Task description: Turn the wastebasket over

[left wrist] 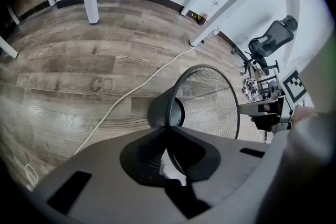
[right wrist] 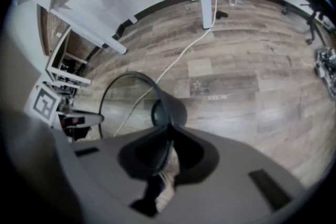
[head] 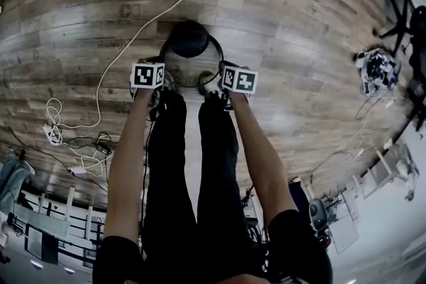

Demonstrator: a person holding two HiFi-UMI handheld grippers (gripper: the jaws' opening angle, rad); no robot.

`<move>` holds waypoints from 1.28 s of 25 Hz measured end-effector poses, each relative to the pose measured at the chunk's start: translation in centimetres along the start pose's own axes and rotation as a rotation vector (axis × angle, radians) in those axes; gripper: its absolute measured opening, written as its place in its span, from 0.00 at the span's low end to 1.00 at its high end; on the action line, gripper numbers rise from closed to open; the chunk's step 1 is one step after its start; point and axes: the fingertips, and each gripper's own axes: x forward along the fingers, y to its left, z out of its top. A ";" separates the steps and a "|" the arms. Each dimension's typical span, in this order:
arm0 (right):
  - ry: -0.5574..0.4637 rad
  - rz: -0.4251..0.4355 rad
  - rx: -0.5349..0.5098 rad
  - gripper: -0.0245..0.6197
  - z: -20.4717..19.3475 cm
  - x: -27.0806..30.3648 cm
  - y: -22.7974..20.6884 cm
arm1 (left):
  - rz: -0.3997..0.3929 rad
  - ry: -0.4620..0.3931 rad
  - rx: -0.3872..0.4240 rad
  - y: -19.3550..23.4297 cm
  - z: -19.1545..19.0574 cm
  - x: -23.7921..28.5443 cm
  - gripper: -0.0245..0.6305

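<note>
Wastebasket, one, clamped by left tongs and right tongs.

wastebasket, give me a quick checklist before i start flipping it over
1. Left hand-held gripper on the wastebasket rim: ok, jaws closed on the wire rim.
2. Right hand-held gripper on the rim: ok, clamped on the opposite side.
3. Basket empty: ok, nothing shows inside the mesh.
4. White cable apart from the basket: cannot tell, it runs close past the base.
5. Turned over: not ok, it is tilted, with the opening toward the person.
</note>
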 end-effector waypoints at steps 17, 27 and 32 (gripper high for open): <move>-0.103 -0.048 -0.021 0.29 0.8 -6.6 2.1 | -0.018 -0.102 -0.125 -1.6 -0.3 -7.3 0.31; -0.311 0.044 -0.110 0.10 4.4 -23.8 13.2 | -0.034 -0.320 0.014 -9.1 3.1 -25.4 0.09; -0.478 0.138 -0.168 0.09 7.5 -34.3 18.4 | -0.037 -0.534 0.140 -15.3 5.6 -37.4 0.09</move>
